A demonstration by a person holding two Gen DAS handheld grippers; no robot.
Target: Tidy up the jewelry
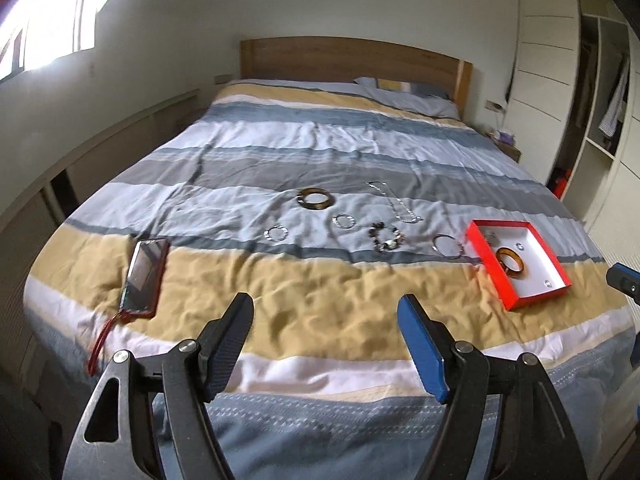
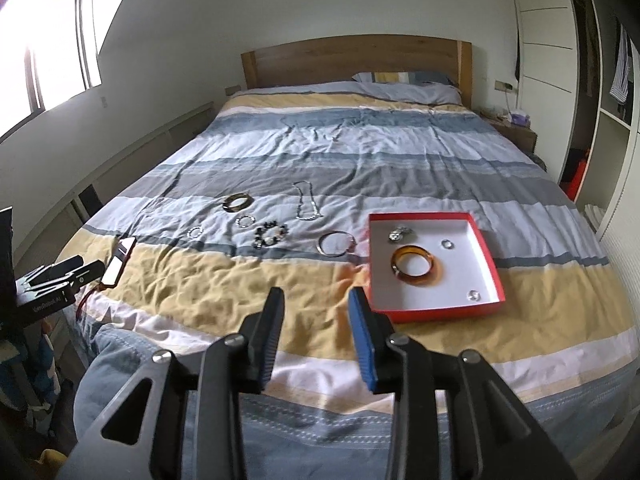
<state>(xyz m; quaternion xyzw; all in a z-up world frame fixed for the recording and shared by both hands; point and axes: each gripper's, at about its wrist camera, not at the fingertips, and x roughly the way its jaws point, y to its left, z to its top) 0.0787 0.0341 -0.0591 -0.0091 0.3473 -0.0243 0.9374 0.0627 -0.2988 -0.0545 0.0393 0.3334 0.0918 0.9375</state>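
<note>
Over the bed I hold my left gripper wide apart, right gripper partly apart, both empty; necklace lies lengthwise toward the headboard, red box beside.

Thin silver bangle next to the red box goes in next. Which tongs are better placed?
Right, probably. The right tongs sit open and empty, nearer the silver bangle and the red box. The left tongs are off toward the phone.

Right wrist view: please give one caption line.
Open right gripper above bed; red box holds amber bangle.
</note>
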